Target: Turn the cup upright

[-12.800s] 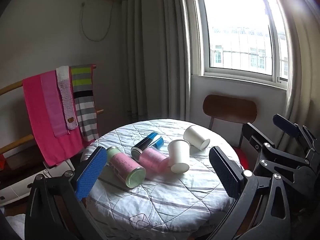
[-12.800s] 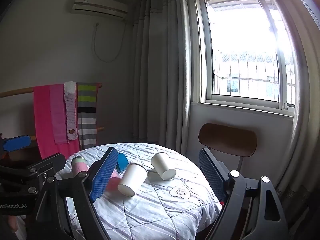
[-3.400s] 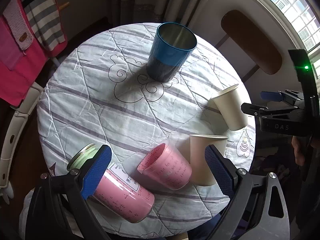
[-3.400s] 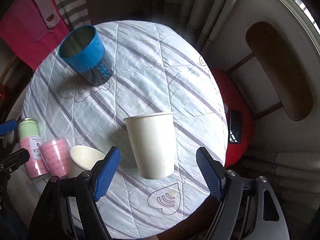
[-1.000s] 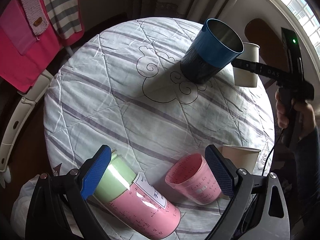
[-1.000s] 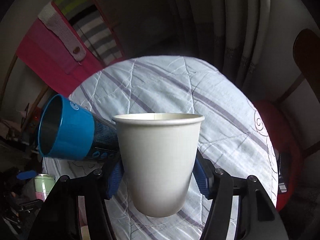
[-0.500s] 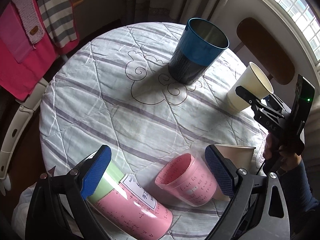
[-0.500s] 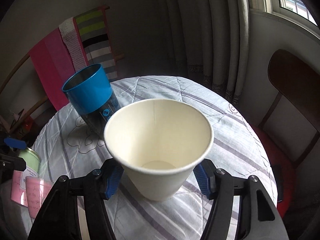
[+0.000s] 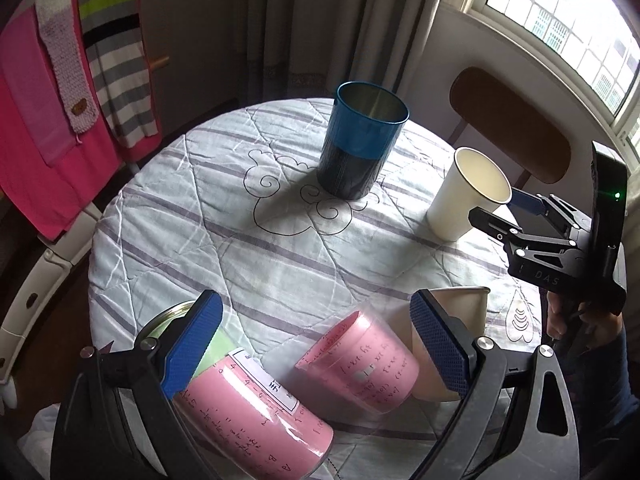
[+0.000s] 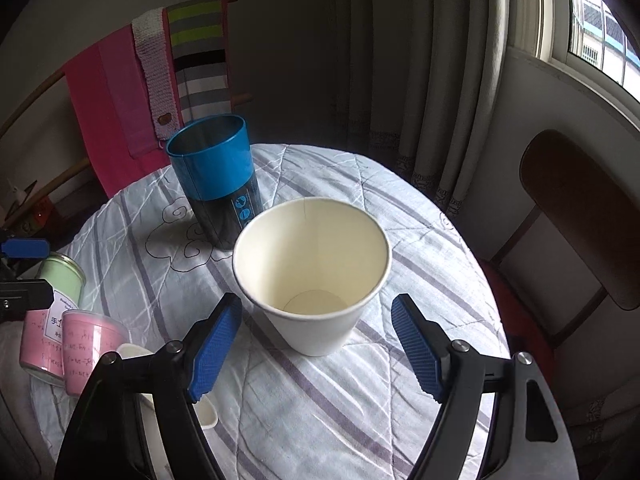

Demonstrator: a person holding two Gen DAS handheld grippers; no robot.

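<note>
A white paper cup (image 10: pixel 316 276) stands upright on the round quilted table (image 10: pixel 420 288); it also shows in the left wrist view (image 9: pixel 466 196). My right gripper (image 10: pixel 316 350) is open, its blue pads apart from the cup on either side, just behind it. A blue and black tumbler (image 9: pixel 360 144) stands upright at the back. A pink cup (image 9: pixel 360 364), a second paper cup (image 9: pixel 460 320) and a pink and green can (image 9: pixel 240 400) lie on their sides near the front edge. My left gripper (image 9: pixel 316 344) is open above the pink cup, holding nothing.
A wooden chair (image 9: pixel 512 124) stands behind the table on the right. A rack with pink and striped cloths (image 9: pixel 60 64) is at the left. Curtains and a window are behind. The table's middle (image 9: pixel 240 220) is bare cloth.
My right gripper has set the white paper cup upright on the table, opened and drawn back a little. The left gripper has stayed open over the lying cups.
</note>
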